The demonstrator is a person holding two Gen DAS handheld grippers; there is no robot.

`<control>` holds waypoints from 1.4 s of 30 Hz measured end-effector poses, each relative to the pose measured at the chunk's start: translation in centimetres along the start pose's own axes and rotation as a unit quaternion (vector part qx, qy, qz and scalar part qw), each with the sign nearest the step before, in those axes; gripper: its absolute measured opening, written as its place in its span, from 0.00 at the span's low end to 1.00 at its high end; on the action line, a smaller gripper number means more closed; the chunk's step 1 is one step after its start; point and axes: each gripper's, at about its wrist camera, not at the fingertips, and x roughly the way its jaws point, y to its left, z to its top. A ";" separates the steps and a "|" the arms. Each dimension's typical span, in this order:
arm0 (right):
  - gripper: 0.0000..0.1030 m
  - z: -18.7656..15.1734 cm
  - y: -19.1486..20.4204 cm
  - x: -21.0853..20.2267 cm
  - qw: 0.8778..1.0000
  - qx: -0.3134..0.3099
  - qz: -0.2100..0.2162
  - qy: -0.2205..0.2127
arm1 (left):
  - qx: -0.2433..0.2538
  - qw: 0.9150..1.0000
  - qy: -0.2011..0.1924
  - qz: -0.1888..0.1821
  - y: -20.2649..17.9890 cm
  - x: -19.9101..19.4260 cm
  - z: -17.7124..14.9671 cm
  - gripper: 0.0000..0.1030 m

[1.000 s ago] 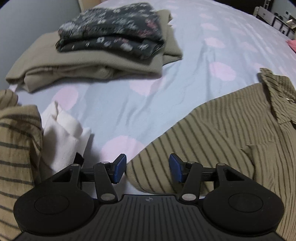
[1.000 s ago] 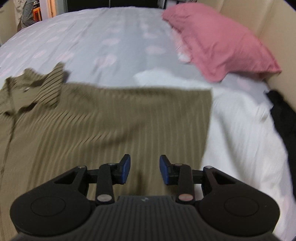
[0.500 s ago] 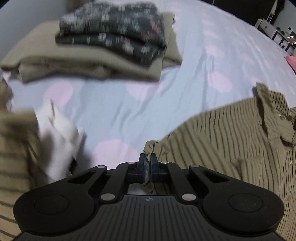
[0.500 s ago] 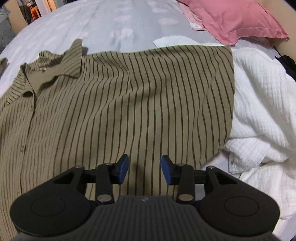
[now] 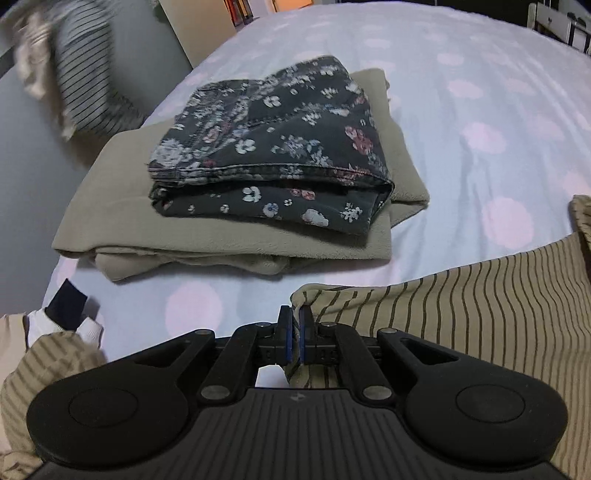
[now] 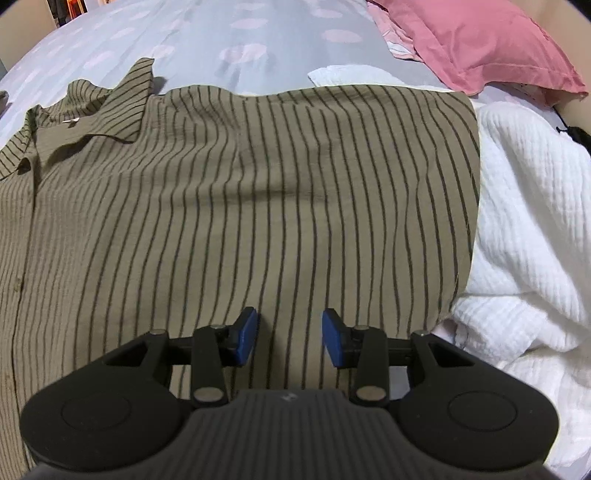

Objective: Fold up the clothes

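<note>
The olive, dark-striped button-up shirt (image 6: 258,192) lies spread on the dotted bedsheet (image 5: 461,92). Your left gripper (image 5: 294,334) is clamped on its edge; your right gripper (image 6: 289,336) hovers over it, jaws apart. You look to be starting a fold: next, pinch the matching edge.

Bed (image 5: 480,92): covered edge to edge by a pale blue sheet printed with soft pink round spots; lightly creased. Pillow (image 6: 480,40): pink case, lying at the far right end of the bed against a beige padded headboard (image 6: 576,107). Wall (image 5: 22,155): plain grey panel beside the bed on the left. White furniture frame (image 5: 554,22): at the far right, beyond the bed, partly seen. Doorway area (image 5: 258,7): warm orange light, far end. Room otherwise dim.
</note>
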 end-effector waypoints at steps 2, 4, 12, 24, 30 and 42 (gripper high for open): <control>0.41 0.3 -0.3 0.2 1.000 -0.003 -0.003 0.000 | 0.000 1.000 0.008 0.001 -0.5 1.1 0.0 0.03; 0.41 0.5 -0.3 0.3 1.000 -0.004 -0.005 0.000 | 0.003 1.000 0.009 0.005 -0.9 1.5 -0.3 0.09; 0.42 0.6 0.6 -0.1 1.000 -0.022 -0.010 -0.007 | 0.012 0.999 -0.043 -0.027 -1.9 -2.9 -4.1 0.42; 0.50 -1.9 2.9 -4.1 0.998 -0.047 0.032 -0.026 | 0.103 0.985 0.025 -0.139 -6.0 -10.8 -16.6 0.46; 0.54 -4.6 4.0 -6.1 0.996 -0.071 0.038 -0.035 | 0.115 0.973 0.092 -0.175 -6.7 -13.2 -23.7 0.47; 0.55 -8.4 4.4 -8.8 0.996 -0.055 0.051 -0.056 | 0.111 0.961 0.156 -0.198 -8.0 -16.1 -33.0 0.47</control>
